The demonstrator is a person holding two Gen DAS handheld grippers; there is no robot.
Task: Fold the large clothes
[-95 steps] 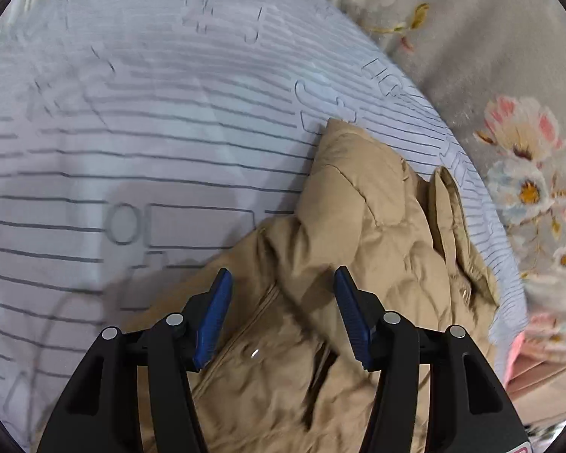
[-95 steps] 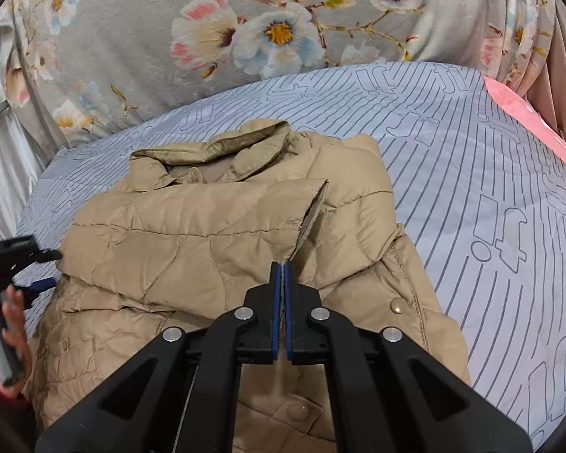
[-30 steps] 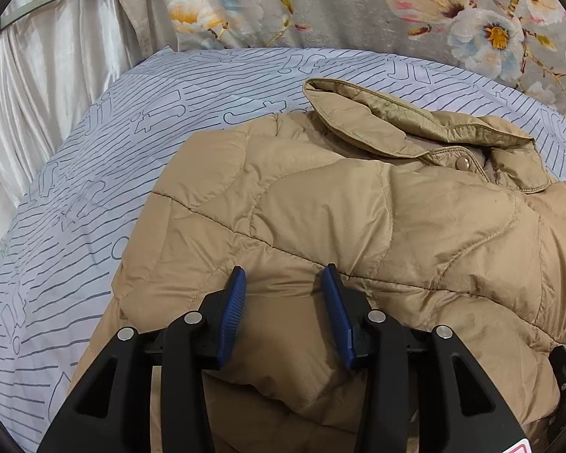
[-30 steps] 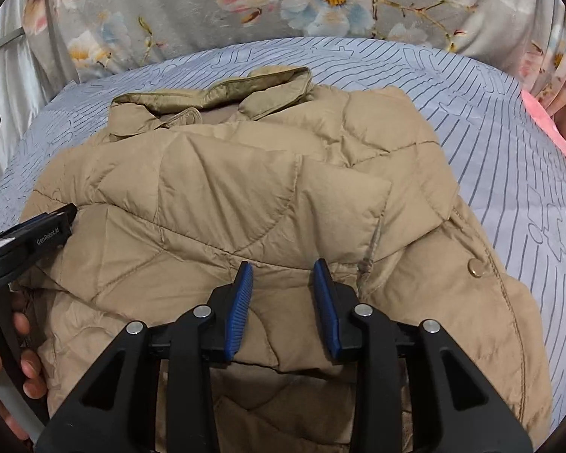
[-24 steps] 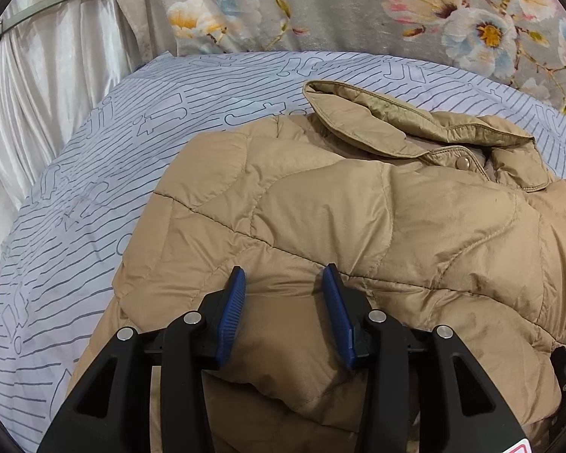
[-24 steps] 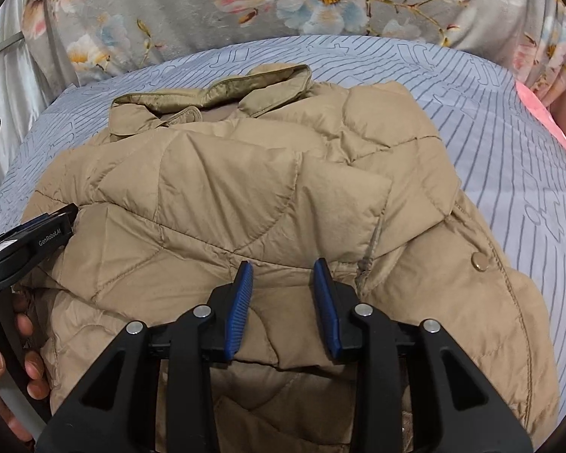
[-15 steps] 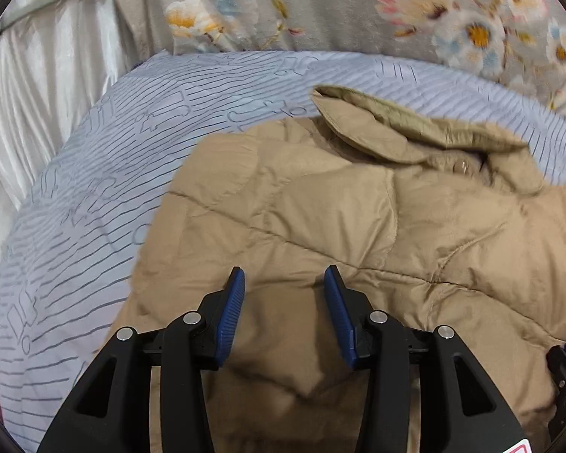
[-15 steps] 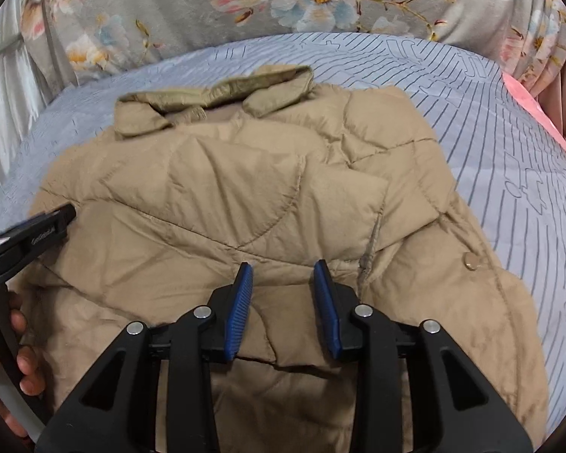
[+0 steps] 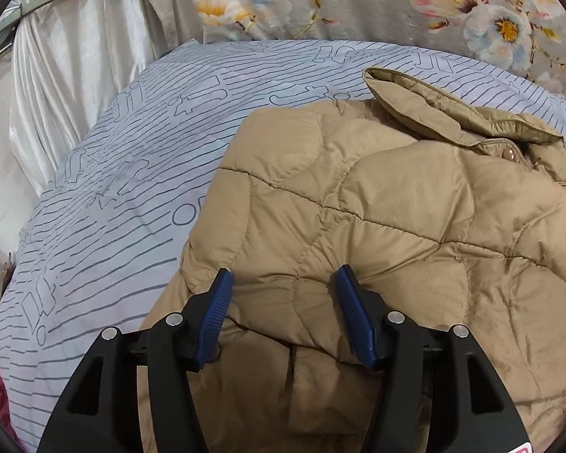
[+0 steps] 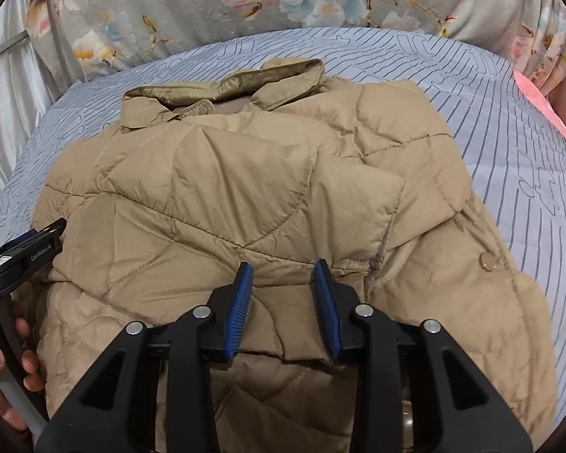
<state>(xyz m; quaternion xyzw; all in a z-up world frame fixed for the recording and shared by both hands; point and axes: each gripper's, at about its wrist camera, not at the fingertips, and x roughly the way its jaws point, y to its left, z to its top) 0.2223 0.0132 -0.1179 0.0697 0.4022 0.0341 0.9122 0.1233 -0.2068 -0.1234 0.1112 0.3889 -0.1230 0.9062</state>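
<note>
Since the earlier frame, both sleeves have been laid across the chest of the jacket [image 10: 245, 204], and the left gripper [image 9: 283, 302] has slid toward the jacket's left edge while its jaws spread; they are opening now, with quilted cloth bulging between them but not pinched. Jaws of the right gripper [image 10: 283, 294] stand partly apart over the lower edge of the folded sleeve; the pads flank a ridge of cloth, and whether they press it cannot be told. Jacket lies face-up on the striped bed [image 9: 124, 188], collar [image 10: 245, 83] at the far end from both jaws, hem nearest them and partly hidden under the gripper bodies. Its long axis runs straight away from the jaws, collar to hem. A hand [image 10: 3, 385] holding the left gripper's handle shows at the left border of the right wrist view.

Judged from this layout, the next fold would carry the hem away from the jaws toward the collar. Both grippers sit just above that hem, the left near the jacket's left edge, the right nearer its middle; neither is clearly closer to it.
</note>
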